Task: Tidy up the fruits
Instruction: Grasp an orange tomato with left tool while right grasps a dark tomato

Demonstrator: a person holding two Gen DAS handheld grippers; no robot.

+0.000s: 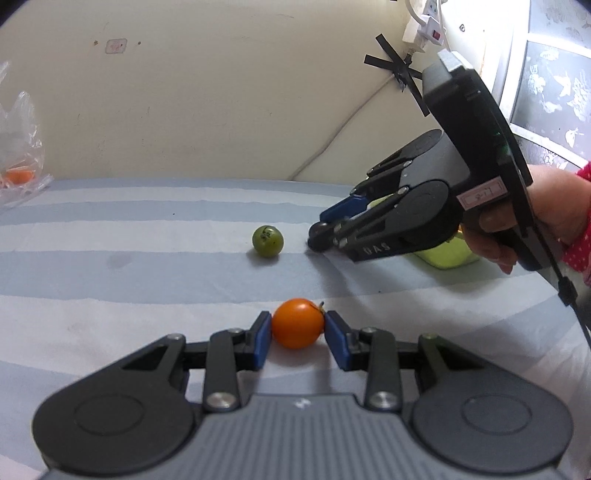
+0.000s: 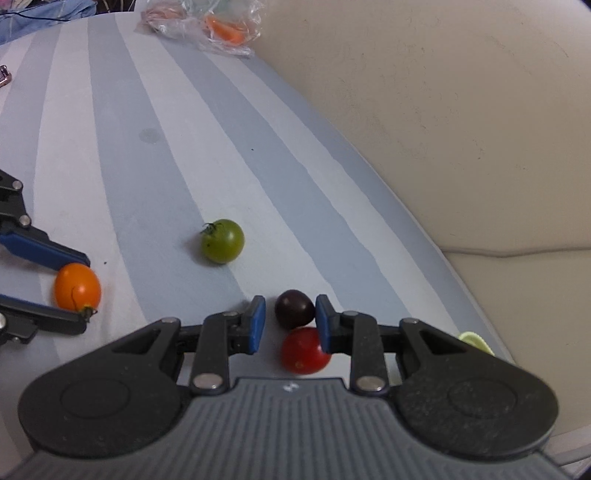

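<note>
My left gripper (image 1: pixel 297 324) has its blue pads against both sides of an orange tomato (image 1: pixel 297 323) that rests on the striped cloth; it also shows in the right wrist view (image 2: pixel 77 290). A green tomato (image 1: pixel 267 240) lies farther out, also seen in the right wrist view (image 2: pixel 222 240). My right gripper (image 2: pixel 290 318) is open low over the cloth, with a dark purple tomato (image 2: pixel 294 308) between its pads, not squeezed. A red tomato (image 2: pixel 303 350) lies just behind it, under the jaws. In the left wrist view the right gripper (image 1: pixel 320 234) points left toward the green tomato.
A light green tray (image 1: pixel 448 254) lies behind the right gripper, its edge showing in the right wrist view (image 2: pixel 476 341). A clear plastic bag with orange contents (image 2: pixel 221 26) sits at the far end of the table. A cream wall (image 2: pixel 443 129) borders the table edge.
</note>
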